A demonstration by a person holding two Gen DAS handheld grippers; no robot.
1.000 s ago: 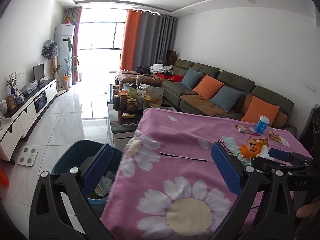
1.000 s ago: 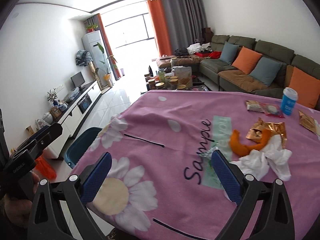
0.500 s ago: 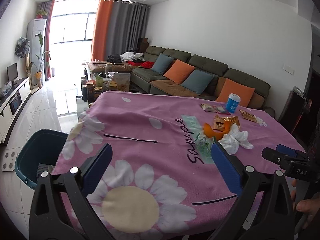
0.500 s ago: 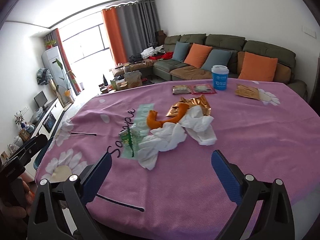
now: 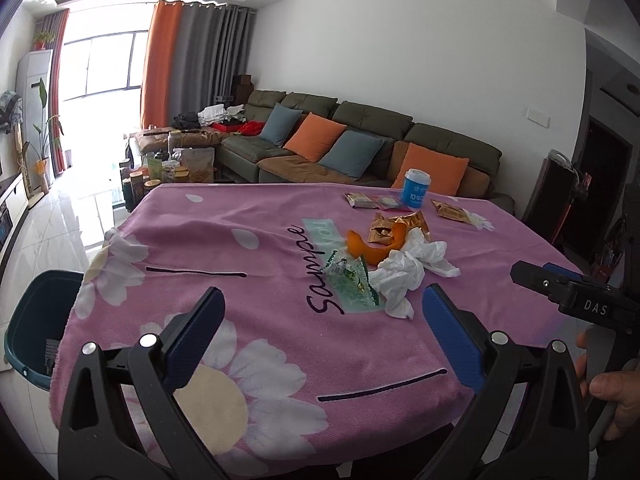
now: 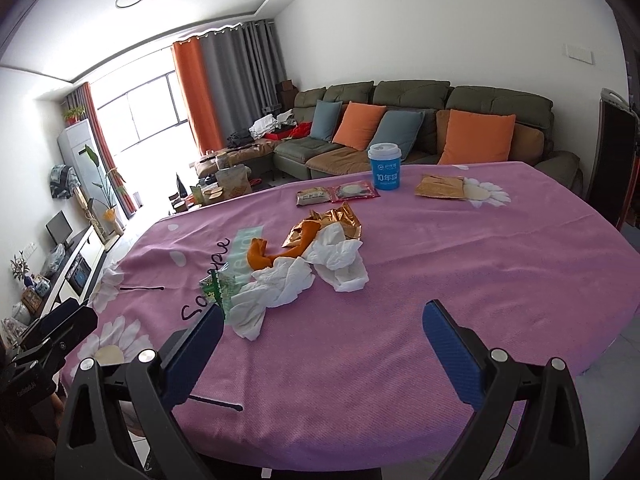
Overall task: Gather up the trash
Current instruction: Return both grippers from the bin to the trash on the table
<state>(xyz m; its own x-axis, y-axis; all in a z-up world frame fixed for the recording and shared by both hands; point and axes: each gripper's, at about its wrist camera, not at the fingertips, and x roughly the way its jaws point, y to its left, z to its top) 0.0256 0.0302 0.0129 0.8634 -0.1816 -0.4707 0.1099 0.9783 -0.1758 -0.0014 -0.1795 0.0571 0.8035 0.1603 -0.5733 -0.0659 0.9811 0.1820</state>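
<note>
A heap of trash lies mid-table: crumpled white tissues (image 5: 408, 270) (image 6: 304, 272), orange peel (image 5: 366, 250) (image 6: 262, 258), a gold wrapper (image 5: 394, 226) (image 6: 332, 220) and a green wrapper (image 5: 348, 278) (image 6: 218, 288). A teal trash bin (image 5: 30, 324) stands on the floor left of the table. My left gripper (image 5: 322, 320) is open and empty over the near table edge, short of the heap. My right gripper (image 6: 322, 332) is open and empty, just before the tissues. It also shows in the left wrist view (image 5: 560, 284).
The table has a pink flowered cloth (image 5: 224, 248) (image 6: 460, 256). At its far side stand a blue cup (image 5: 416, 190) (image 6: 385, 168), flat snack packets (image 6: 340, 194) and a brown packet (image 6: 440, 188). A sofa with cushions (image 6: 420, 128) is behind; a cluttered coffee table (image 5: 172, 172) is far left.
Both grippers have swung right and towards the trash heap. The bin has slid to the left edge of the left view. The heap is now closer in both views. Jaws stay open.
</note>
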